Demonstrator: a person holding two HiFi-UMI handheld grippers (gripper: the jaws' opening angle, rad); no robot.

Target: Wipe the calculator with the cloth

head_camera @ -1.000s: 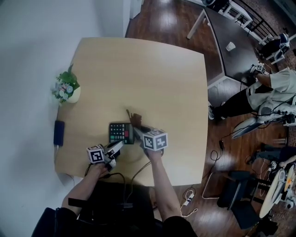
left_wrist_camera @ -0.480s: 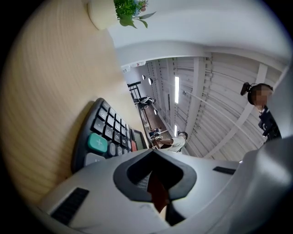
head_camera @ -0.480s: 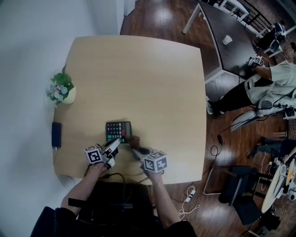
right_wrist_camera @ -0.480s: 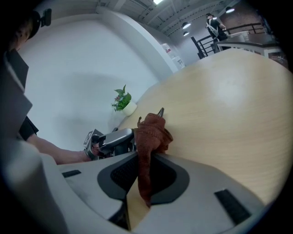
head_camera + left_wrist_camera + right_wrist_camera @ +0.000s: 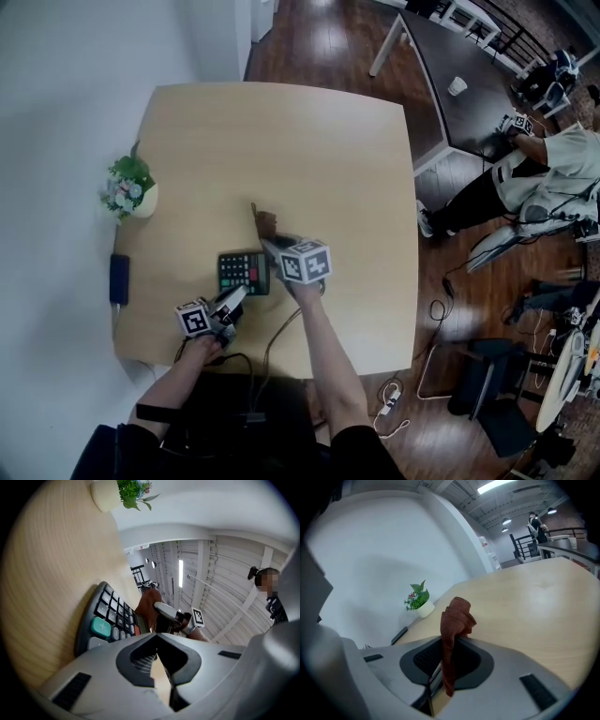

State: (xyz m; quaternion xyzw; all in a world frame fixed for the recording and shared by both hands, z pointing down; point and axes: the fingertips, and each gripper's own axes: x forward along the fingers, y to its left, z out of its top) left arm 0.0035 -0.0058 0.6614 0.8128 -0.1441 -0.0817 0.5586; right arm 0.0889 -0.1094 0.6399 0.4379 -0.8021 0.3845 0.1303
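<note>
Forearms reached in from the near edge of the pale wooden counter (image 5: 309, 159), each hand holding a claw. The left claw (image 5: 241, 293) sat nearest, pointing level across the counter. Its jaws were closed together with nothing between them (image 5: 157, 637), and their tips were at the near edge of the calculator (image 5: 244, 272). Whether they pressed on it could not be told. The calculator lay flat just beyond, a dark body with grey keys, one big green key and a red one (image 5: 110, 618).

The right claw (image 5: 270, 242) reached past the calculator's right side and tilted downward. It was clamped on a rust-brown cloth (image 5: 265, 223), which bunched up above the jaw tips (image 5: 454, 616) just beyond the calculator's far right corner.

Farther off, at the counter's left edge, lay a dark flat device (image 5: 118, 278), and beyond it stood a small potted plant (image 5: 131, 187). Past the counter, a dark table (image 5: 469, 56) carried a white cup (image 5: 456, 86), and a person (image 5: 553, 178) was beside it.
</note>
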